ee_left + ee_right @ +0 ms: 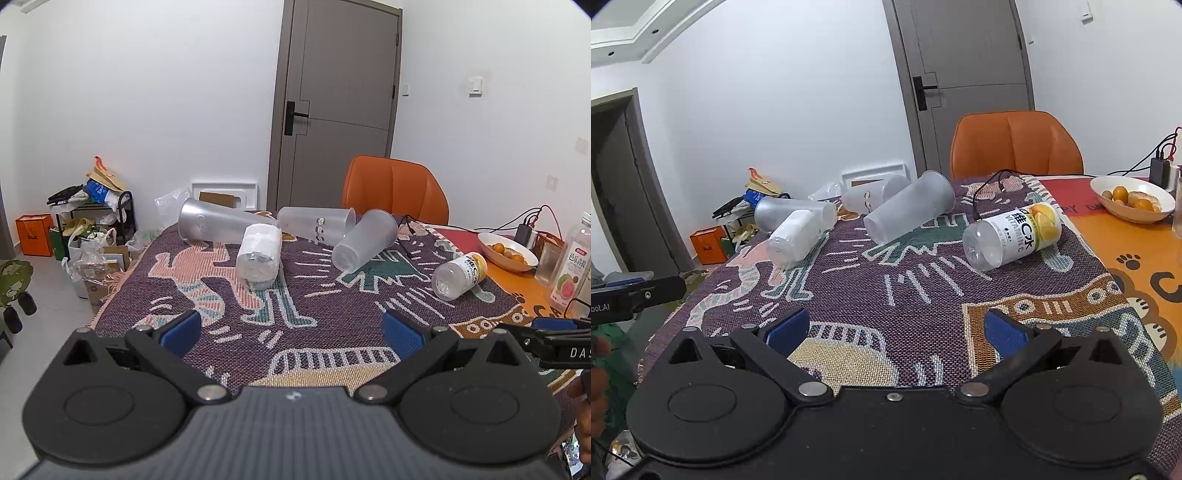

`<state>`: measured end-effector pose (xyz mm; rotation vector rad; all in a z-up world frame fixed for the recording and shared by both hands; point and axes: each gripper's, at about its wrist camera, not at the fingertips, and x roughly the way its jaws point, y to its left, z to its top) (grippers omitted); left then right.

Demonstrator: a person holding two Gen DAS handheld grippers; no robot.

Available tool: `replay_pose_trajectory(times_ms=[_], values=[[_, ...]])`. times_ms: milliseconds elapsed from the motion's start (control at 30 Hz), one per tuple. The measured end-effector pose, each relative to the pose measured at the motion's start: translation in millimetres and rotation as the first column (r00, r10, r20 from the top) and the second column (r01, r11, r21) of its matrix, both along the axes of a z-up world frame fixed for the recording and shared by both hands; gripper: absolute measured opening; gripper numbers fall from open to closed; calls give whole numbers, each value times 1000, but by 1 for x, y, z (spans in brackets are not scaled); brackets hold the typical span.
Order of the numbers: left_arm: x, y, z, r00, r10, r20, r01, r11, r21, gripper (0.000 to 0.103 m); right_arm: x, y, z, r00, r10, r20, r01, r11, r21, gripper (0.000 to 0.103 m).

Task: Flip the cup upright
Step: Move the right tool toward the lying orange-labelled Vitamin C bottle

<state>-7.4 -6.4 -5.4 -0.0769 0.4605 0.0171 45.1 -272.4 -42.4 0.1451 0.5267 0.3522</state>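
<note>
The left hand-held gripper (291, 326) stands wide, its blue pads far apart and holding nothing, low above the near part of the purple patterned woven cloth (325, 306) that covers the bench (1137, 236). The right hand-held gripper (894, 330) is also spread wide and holds nothing.

Three frosted translucent plastic cups lie on their sides at the far part of the cloth. The nearest frosted cup (364, 240) lies tilted, its mouth toward the far side and its base toward the camera. Behind it, a frosted cup with small stickers (316, 221) lies across, and its mouth touches or almost touches the nearest cup. To the left lies a grey-tinted clear cup (218, 221), with its wide mouth at the cloth's far left edge.

A clear plastic bottle with a white wrapping (258, 254) lies in front of the grey-tinted cup. A clear bottle with a yellow citrus label (1012, 234) lies on its side more to the right. A white bowl with small orange fruits (1132, 199) stands on the bare bench, and an orange chair (1015, 144) is behind.
</note>
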Motion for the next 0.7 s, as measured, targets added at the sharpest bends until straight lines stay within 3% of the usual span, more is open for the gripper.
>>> replay_pose_trajectory(times_ms=[700], values=[[-1,1,2,1000,7,3,-7,1000,-4,103,3,-1,0,1000,-8,-7,8,1000,-3,103]])
